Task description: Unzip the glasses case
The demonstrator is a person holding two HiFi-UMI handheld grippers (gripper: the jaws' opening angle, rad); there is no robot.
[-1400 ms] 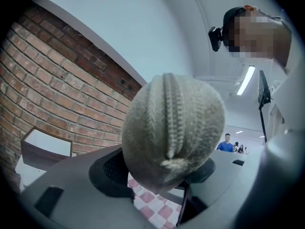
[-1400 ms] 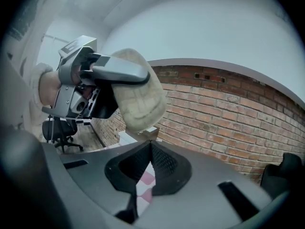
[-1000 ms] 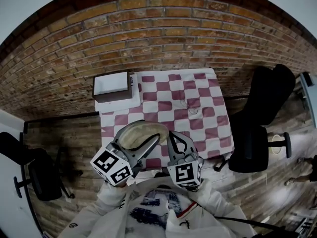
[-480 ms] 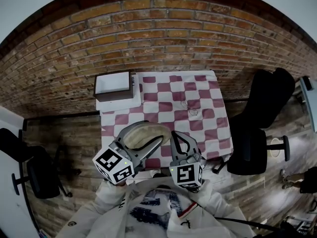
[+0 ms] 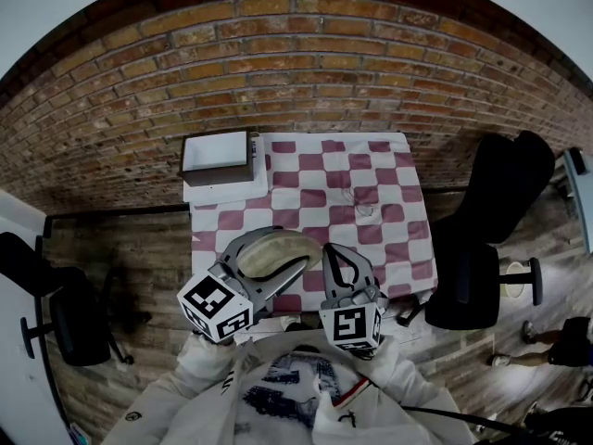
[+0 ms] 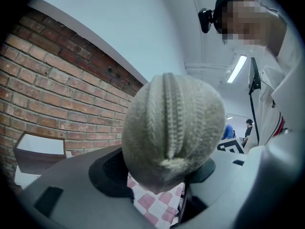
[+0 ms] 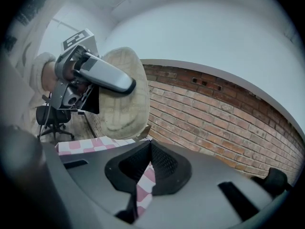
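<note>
A beige knitted glasses case with a zip along its edge is held in the air above the table's near edge. My left gripper is shut on it; in the left gripper view the case fills the middle, its zip running up and down. My right gripper hangs just right of the case, shut with nothing between its pads. In the right gripper view the case and the left gripper show at upper left, apart from the right gripper.
A table with a red-and-white checked cloth stands against a brick wall. An open white-lined box sits at the table's far left corner. Black office chairs stand right and left of the table.
Both grippers and the case sit slightly lower and to the right in the head view, as does the table, so the camera has shifted. The grips look unchanged.
</note>
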